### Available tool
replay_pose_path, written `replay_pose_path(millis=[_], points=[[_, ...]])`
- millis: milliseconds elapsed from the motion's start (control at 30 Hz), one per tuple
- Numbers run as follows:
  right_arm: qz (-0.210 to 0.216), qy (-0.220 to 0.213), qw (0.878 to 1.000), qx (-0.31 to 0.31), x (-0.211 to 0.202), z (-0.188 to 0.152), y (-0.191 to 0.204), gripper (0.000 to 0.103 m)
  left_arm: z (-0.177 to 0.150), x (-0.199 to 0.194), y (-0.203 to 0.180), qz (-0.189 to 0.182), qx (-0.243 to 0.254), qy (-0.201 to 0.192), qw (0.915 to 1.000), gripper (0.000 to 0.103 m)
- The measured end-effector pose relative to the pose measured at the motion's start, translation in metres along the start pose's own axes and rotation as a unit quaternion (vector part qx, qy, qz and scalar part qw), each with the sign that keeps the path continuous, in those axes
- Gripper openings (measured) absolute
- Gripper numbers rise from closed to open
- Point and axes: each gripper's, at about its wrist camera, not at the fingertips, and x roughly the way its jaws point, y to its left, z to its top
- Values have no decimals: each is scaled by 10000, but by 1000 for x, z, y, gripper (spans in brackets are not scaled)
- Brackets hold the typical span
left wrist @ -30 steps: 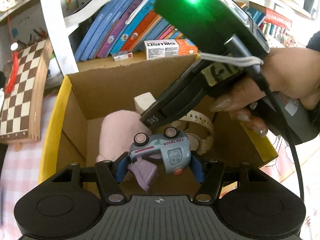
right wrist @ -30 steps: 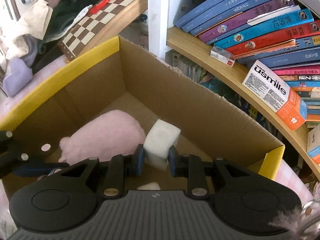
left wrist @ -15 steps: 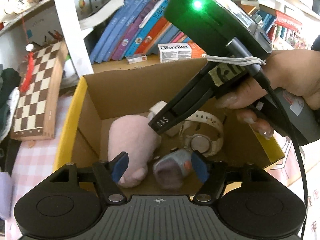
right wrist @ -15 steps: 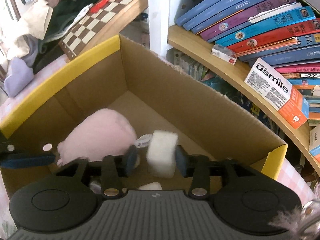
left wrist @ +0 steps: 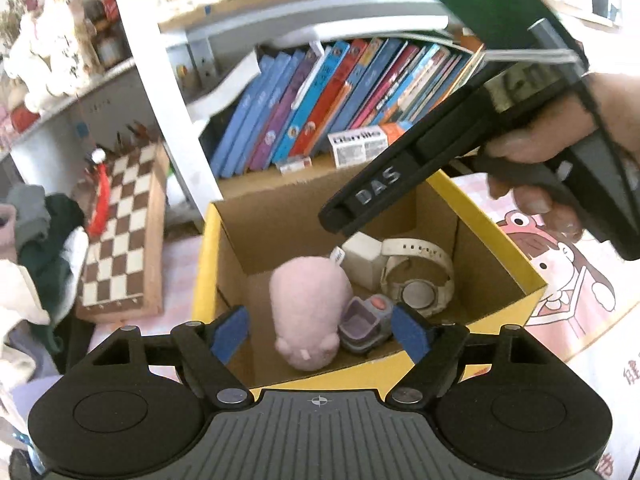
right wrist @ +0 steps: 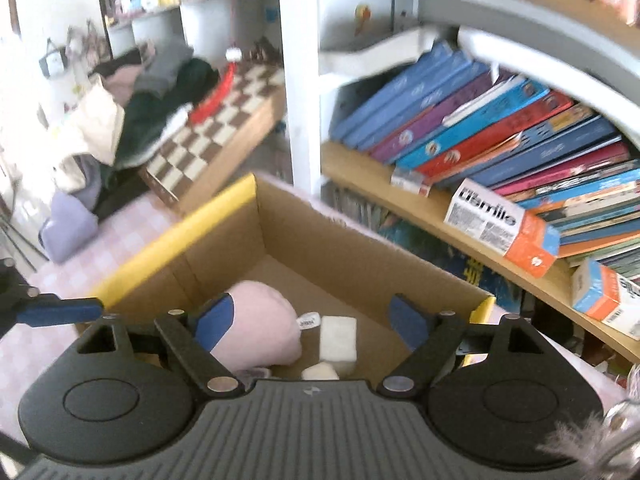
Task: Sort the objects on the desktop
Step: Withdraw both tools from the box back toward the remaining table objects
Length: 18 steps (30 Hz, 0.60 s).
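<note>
Release step of the sort. The left hand-held gripper [left wrist: 320, 330] and the right hand-held gripper [right wrist: 312, 320] hang above the cardboard box [left wrist: 500, 240]; the jaws of both have just been opening and now stand wide, with nothing pressed between them. On the box floor lie the toy car [left wrist: 362, 322], the white block [right wrist: 338, 338], the pink plush [left wrist: 308, 304] and the white watch [left wrist: 420, 276], the car touching the plush, the block just beside the watch. Judged next move: lift both clear of the box rim and turn toward whatever remains unsorted on the tabletop [left wrist: 560, 300]; none shows here.
</note>
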Motion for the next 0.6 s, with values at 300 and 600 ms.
replay_pose_path(millis=[300, 600], points=[[-641, -647, 9953, 337, -69, -29, 25, 95, -13, -39, 25, -65, -460, -422, 9980, 89], [-1563, -1079, 9787, 780, -120, -81, 52, 103, -38, -71, 36, 220, -698, -720, 9947, 100]])
